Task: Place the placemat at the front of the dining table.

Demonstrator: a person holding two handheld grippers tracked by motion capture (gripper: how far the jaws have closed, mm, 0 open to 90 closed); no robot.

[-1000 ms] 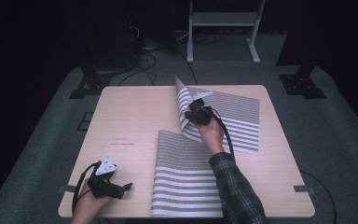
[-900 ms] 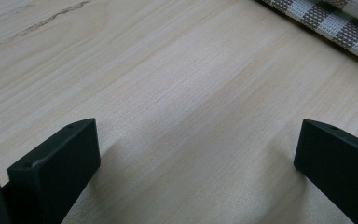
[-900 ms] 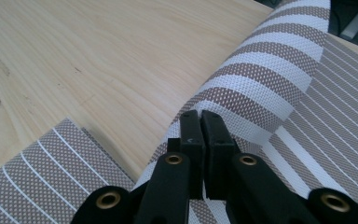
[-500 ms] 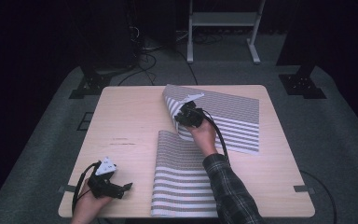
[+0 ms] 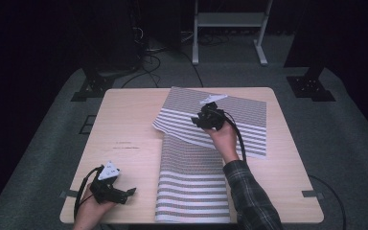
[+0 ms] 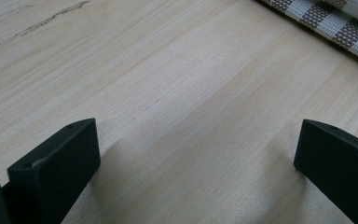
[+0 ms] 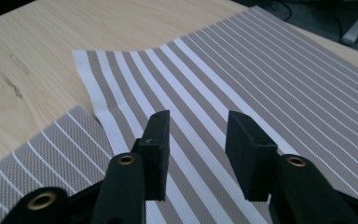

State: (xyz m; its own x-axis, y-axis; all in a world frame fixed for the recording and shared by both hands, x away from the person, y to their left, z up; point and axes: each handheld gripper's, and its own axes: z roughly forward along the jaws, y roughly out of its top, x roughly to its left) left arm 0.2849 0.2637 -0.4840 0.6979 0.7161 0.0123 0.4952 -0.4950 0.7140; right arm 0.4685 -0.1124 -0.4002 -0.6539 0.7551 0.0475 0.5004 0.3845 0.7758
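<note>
Striped woven mat (image 5: 220, 120) lies at the far right of my wooden table (image 5: 124, 115), its near-left corner overlapping a second striped mat (image 5: 191, 187) that runs to the near edge. My right gripper (image 5: 205, 118) hovers over the far mat, jaws apart, nothing between them. My left gripper (image 5: 124, 193) rests near the front-left corner, jaws wide apart over bare wood.
</note>
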